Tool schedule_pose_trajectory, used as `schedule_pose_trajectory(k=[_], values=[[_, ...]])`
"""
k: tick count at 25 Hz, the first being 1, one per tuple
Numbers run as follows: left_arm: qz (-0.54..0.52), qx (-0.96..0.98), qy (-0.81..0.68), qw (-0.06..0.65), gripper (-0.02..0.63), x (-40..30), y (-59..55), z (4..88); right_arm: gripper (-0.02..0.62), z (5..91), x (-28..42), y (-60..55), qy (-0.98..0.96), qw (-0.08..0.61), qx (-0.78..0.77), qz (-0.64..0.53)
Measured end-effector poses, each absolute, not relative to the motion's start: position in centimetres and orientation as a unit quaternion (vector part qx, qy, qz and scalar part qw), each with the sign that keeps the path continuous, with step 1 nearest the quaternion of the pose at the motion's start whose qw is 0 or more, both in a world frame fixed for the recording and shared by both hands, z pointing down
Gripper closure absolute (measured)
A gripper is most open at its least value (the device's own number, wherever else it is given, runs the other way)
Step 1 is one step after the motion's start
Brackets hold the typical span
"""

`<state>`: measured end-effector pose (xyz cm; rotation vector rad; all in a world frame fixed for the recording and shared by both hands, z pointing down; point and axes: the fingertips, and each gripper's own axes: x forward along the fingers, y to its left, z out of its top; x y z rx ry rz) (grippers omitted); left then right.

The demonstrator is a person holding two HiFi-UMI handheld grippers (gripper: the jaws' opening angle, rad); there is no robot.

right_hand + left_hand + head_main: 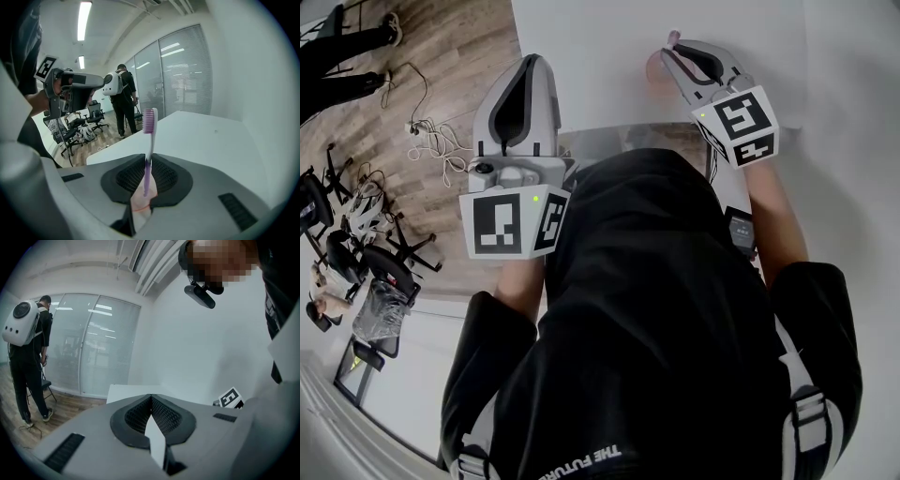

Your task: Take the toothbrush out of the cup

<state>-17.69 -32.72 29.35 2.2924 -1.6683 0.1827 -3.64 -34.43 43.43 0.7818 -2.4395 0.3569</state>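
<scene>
My right gripper point(147, 159) clamped on toothbrush point(149, 136) handle, bristles up, near white table point(211, 136) front edge. Pink cup point(139, 208) just under jaws. Brush foot seemingly inside cup, so I judge lift-out remains. Left gripper point(151, 397) pinched closed, empty, at table's left edge.

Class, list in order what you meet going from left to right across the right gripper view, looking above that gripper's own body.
left hand-held gripper → person with a white backpack → toothbrush → glass wall with blinds
</scene>
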Motion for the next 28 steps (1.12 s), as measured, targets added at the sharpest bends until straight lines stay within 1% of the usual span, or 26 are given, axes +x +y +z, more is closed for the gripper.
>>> schedule_pose_trajectory(k=[19,28], values=[[0.062,0.796,-0.583,0.150,0.584,-18.5,-31.7,31.4,0.548,45.1,-4.5,-34.2,-0.909,0.265,0.294,0.133],[0.056,0.797,-0.582,0.150,0.584,-17.6,-31.2,28.7,0.548,42.2,-3.7,-33.9,-0.909,0.267,0.292,0.128]])
